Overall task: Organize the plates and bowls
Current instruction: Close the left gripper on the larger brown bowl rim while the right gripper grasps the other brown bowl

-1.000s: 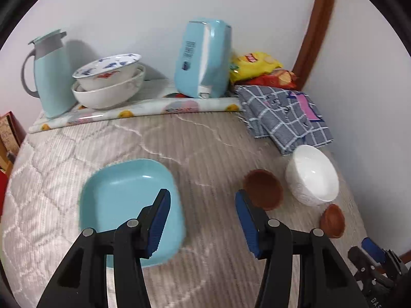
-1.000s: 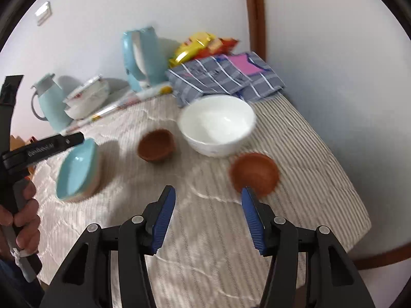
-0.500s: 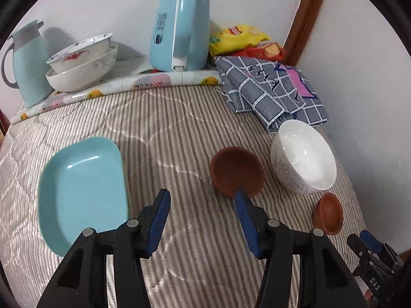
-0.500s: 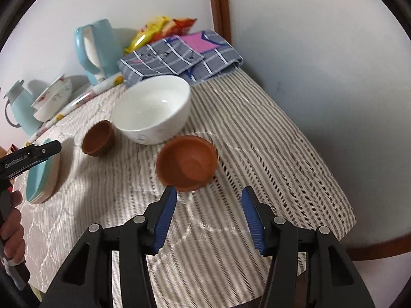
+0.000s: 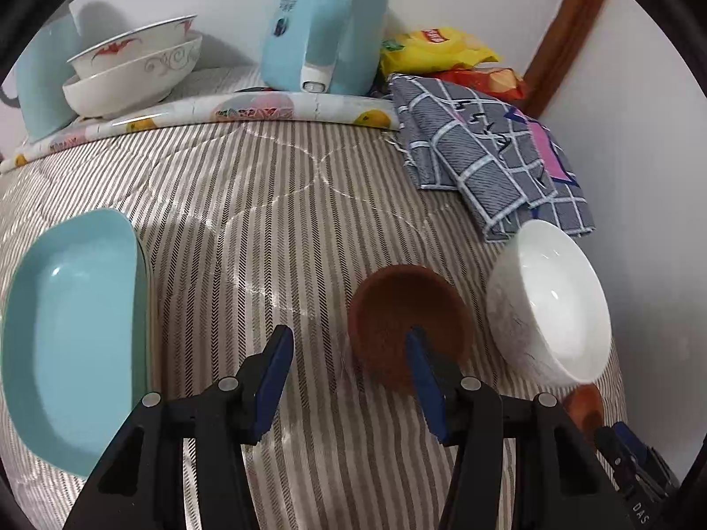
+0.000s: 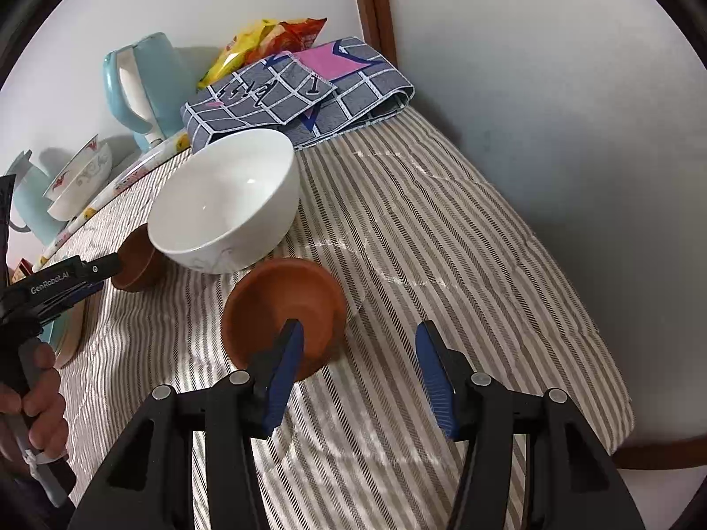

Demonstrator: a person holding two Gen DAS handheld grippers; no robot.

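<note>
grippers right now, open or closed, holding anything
Left gripper: open, holding nothing; one jaw reaches over the dark brown bowl.
Right gripper: open, holding nothing; one jaw over the orange-brown bowl.

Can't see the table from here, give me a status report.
Both grippers open, left, right. Each has one finger over a small brown clay bowl. Nothing gripped, nothing blocking.

A home setting is indicated by a quilted striped cover (image 5: 274,203), an electric kettle (image 5: 327,22), snack bags (image 5: 442,48) and stacked bowls (image 5: 132,70).
</note>
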